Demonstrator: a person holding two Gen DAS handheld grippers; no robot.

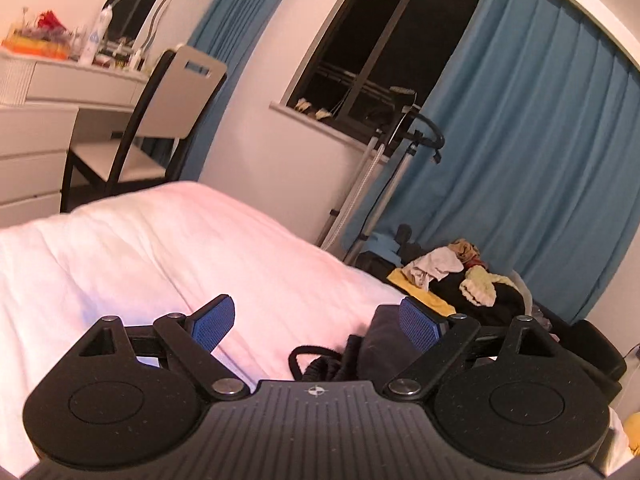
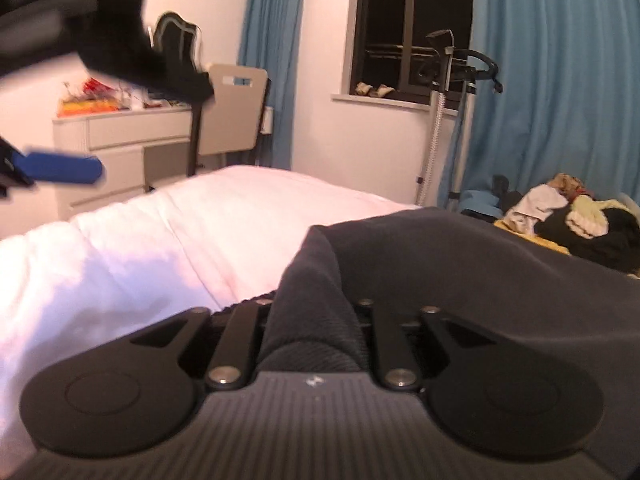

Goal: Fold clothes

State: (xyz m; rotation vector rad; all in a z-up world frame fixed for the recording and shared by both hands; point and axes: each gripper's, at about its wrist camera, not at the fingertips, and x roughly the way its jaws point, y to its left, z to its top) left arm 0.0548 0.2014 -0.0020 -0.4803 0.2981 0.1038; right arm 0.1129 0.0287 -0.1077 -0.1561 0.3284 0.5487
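Right wrist view: right gripper [image 2: 316, 320] jaws around dark garment [image 2: 460, 264] on bed [image 2: 180, 220], grip unclear; left gripper [image 1: 316, 320] spread wide, empty.

Warm indoor light washes the white bedding [image 1: 160, 248] pinkish; the window [image 1: 384, 40] is black. Fisheye bends the edges, and motion blur smears the right view's upper left.

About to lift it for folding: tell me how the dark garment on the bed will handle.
The dark garment is probably floppy: it drapes in soft folds over the right gripper. Likely light, lying slack on the white bed. Its knit looks grippy rather than slick.
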